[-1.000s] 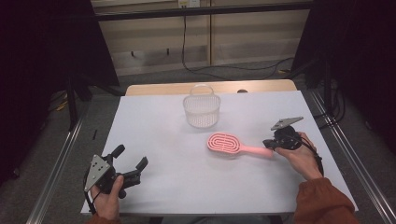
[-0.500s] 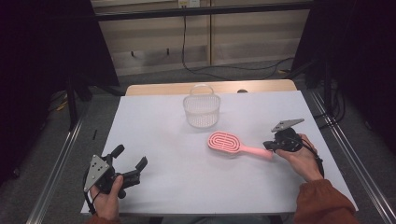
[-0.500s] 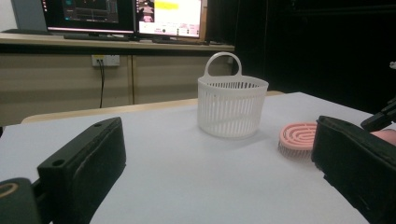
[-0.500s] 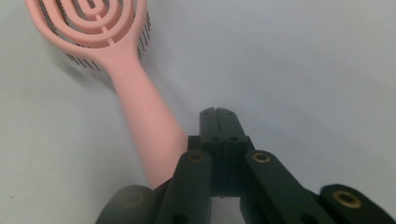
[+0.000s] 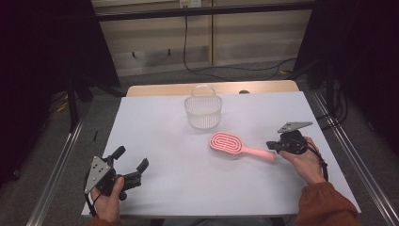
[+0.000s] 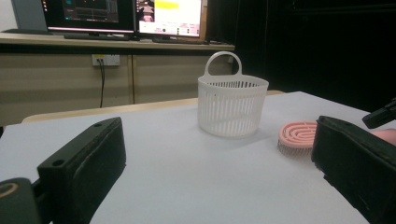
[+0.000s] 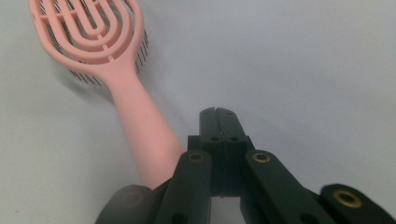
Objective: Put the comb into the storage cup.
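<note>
Roughly, left to right across the white table, taking the basket as landmark:

Left gripper, one, held in the person's left hand at the near left corner, well apart from the basket and on its near-left side. Jaws spread wide, nothing between them. In the left gripper view its two black jaws stand far apart at either edge, with bare tabletop between.

Basket, one, white, slatted, round, with a single loop handle standing upright at its far rim. It sits at the far middle of the table. Seen also in the left gripper view, upright.

Hairbrush, one, pink, vented oval head with dark bristles turned down onto the table. It lies flat, near the basket on its near-right side, not touching it. Head points toward the basket, handle trails away to the right.

Right gripper, one, in the person's right hand, farther right of the basket than the brush. Its tip sits at the end of the brush handle. In the right gripper view the jaws are pressed together, nothing between them; the pink handle runs just beside them

Two monitors stand on a bench well behind the basket
</note>
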### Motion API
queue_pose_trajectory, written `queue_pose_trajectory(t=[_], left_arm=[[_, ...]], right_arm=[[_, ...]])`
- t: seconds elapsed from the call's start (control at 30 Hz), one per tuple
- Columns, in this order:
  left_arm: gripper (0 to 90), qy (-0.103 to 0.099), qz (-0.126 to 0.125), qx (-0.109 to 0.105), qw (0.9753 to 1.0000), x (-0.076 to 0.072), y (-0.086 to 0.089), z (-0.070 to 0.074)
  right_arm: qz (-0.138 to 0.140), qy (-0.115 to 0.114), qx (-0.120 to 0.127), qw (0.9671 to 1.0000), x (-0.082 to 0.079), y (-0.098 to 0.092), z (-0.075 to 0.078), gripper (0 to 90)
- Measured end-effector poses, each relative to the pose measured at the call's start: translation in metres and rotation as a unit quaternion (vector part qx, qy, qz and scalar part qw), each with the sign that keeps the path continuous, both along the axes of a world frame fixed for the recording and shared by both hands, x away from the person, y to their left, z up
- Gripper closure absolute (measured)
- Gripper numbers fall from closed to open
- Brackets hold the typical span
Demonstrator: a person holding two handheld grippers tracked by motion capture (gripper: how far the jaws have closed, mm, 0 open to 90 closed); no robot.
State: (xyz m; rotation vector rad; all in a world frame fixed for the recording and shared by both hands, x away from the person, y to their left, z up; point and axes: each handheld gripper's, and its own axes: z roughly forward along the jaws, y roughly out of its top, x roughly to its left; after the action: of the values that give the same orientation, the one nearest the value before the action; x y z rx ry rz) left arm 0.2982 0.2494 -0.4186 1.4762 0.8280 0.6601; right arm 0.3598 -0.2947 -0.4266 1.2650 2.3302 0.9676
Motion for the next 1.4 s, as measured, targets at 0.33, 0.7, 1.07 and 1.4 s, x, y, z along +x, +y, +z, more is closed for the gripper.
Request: queue_pose_trajectory(t=[0.33,0.7,1.07,1.4], left_arm=[[3.1,-0.001,0.001,-0.003,1.0,0.0,0.001,0.001],[3.1,0.0,0.0,-0.003,1.0,0.0,0.0,0.0],[3.1,0.0,0.002,-0.002,1.0,0.0,0.001,0.0],[3.1,0.001,-0.001,0.0,1.0,0.0,0.0,0.0]], right_arm=[[-0.002,-0.059,0.066,0.9961,-0.009,-0.006,0.009,82.4],[-0.025,-0.125,0.093,0.9875,-0.023,-0.004,0.014,21.6],[-0.062,-0.15,0.098,0.9819,-0.033,-0.002,0.017,3.3],[0.001,-0.117,0.113,0.9867,-0.031,0.018,0.015,3.4]])
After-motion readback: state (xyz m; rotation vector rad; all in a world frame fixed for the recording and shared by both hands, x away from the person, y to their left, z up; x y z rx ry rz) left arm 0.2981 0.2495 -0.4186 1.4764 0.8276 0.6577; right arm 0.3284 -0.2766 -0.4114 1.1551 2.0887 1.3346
